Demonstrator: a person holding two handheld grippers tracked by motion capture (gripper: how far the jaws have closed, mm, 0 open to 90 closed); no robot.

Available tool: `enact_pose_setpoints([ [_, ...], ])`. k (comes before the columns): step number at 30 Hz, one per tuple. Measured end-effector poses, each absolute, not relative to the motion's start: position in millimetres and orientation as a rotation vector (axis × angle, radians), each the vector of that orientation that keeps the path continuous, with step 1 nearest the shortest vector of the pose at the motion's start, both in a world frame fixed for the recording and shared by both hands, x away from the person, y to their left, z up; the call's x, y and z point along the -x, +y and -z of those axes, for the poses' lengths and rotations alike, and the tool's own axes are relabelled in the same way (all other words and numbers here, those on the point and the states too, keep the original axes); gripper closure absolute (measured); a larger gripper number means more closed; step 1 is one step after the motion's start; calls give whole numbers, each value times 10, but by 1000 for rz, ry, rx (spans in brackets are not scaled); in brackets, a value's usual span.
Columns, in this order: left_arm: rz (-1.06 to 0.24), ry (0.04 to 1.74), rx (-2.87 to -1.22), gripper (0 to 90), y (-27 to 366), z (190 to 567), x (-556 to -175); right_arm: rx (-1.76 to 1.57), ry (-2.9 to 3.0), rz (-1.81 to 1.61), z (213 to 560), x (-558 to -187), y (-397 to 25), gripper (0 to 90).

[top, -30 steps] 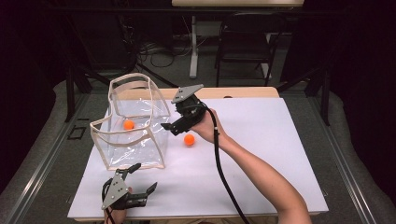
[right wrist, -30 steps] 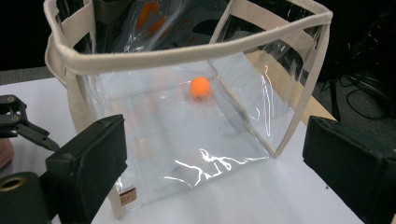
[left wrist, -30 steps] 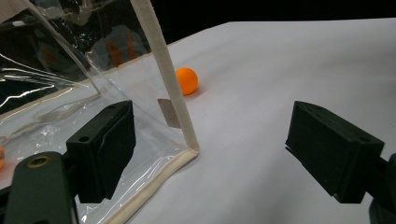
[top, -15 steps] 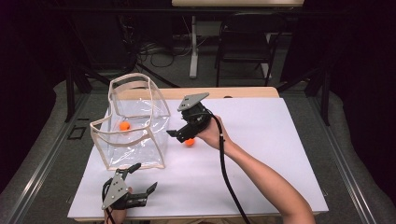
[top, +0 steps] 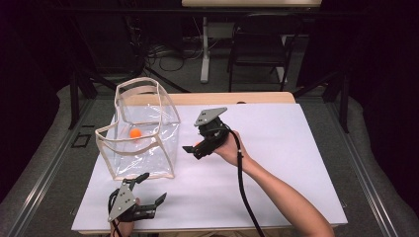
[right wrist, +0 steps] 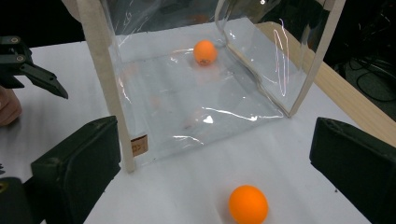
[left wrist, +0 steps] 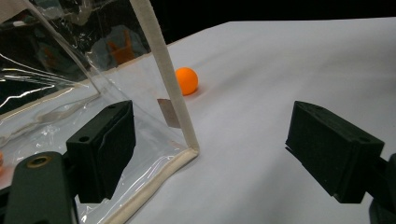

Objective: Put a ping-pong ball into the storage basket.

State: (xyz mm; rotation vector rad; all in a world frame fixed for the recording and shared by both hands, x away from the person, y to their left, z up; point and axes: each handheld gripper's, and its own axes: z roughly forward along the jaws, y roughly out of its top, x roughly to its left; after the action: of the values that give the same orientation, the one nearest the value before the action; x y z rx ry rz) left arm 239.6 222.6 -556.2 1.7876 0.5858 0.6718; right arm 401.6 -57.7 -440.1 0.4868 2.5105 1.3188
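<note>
High view: right tongs (top: 193, 148) hide orange ball (right wrist: 248, 204).

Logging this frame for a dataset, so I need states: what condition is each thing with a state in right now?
Clear bag: upright on the table, top open.
Ball in bag: resting on the bag's floor.
Loose ball: on the table outside the bag, between the right gripper's jaws, not gripped.
Right gripper: open.
Left gripper: open, holding nothing, at the bag's near corner.
</note>
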Motion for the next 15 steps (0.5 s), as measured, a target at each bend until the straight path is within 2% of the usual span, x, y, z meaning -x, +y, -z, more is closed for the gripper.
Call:
enact_pose_setpoints([
  [15,-671,582,-1787,156,2216,5564,-2401,-532,2505,-1332,4544,-3945,-789,0],
])
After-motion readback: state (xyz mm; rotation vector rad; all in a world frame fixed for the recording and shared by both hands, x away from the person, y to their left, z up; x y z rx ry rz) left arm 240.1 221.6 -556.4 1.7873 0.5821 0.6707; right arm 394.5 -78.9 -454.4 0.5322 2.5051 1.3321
